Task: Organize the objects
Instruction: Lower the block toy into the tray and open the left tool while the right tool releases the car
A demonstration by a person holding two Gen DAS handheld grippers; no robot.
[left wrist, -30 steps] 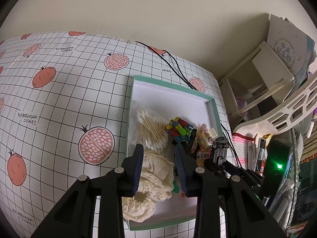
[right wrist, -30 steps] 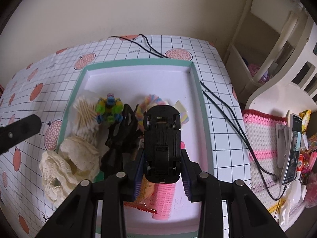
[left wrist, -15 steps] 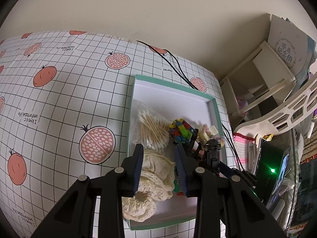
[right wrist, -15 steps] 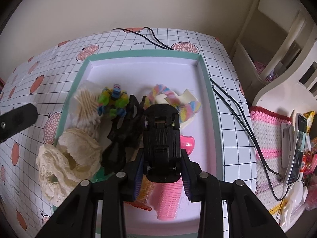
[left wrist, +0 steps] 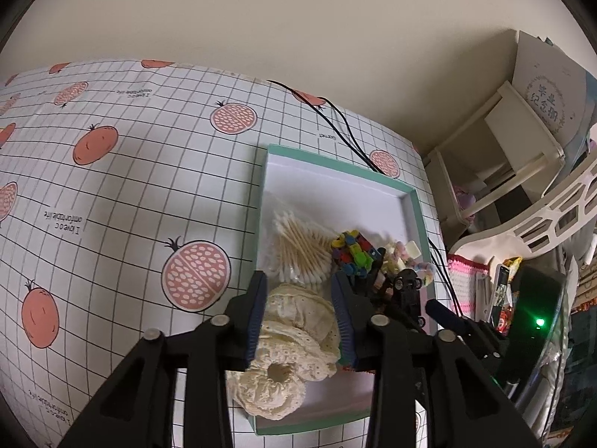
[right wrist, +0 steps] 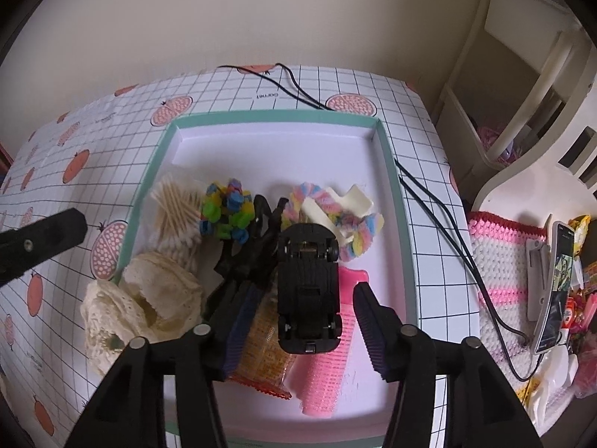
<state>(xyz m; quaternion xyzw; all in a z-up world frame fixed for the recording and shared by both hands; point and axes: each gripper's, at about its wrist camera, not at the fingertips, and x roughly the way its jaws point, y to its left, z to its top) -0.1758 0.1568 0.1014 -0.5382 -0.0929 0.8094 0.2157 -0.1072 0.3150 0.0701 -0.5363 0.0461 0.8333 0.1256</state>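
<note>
Right gripper (right wrist: 304,321): jaws opening, pads now clear of the black toy car (right wrist: 308,285) on both sides. The car lies upside down, wheels up, between the jaws. Its long axis runs straight along the gripper's pointing line. It rests inside the teal-rimmed tray (right wrist: 401,224), on top of the pink hair roller (right wrist: 328,369) and beside the orange snack packet (right wrist: 266,347). Judgement: the car is released, and the coming move is a straight pull-back along that same axis, so the pads do not catch its flanks.

Left gripper (left wrist: 298,317): jaws opening too, a moderate gap. The cream lace fabric (left wrist: 287,339) lies between them, partly over the tray's near left rim. I cannot tell for sure that the pads are off it; a sliver of gap shows on each side.

The right hand is nearer the car; the left is nearer the lace.

Count in tray:
- one car
- one roller
- one packet
- one bundle of cotton swabs (right wrist: 175,205)
- one cluster of coloured building pieces (right wrist: 225,211)
- one pastel scrunchie (right wrist: 335,220)
- one black claw clip (right wrist: 248,257)
- one cream plastic piece, kind unclear
</note>
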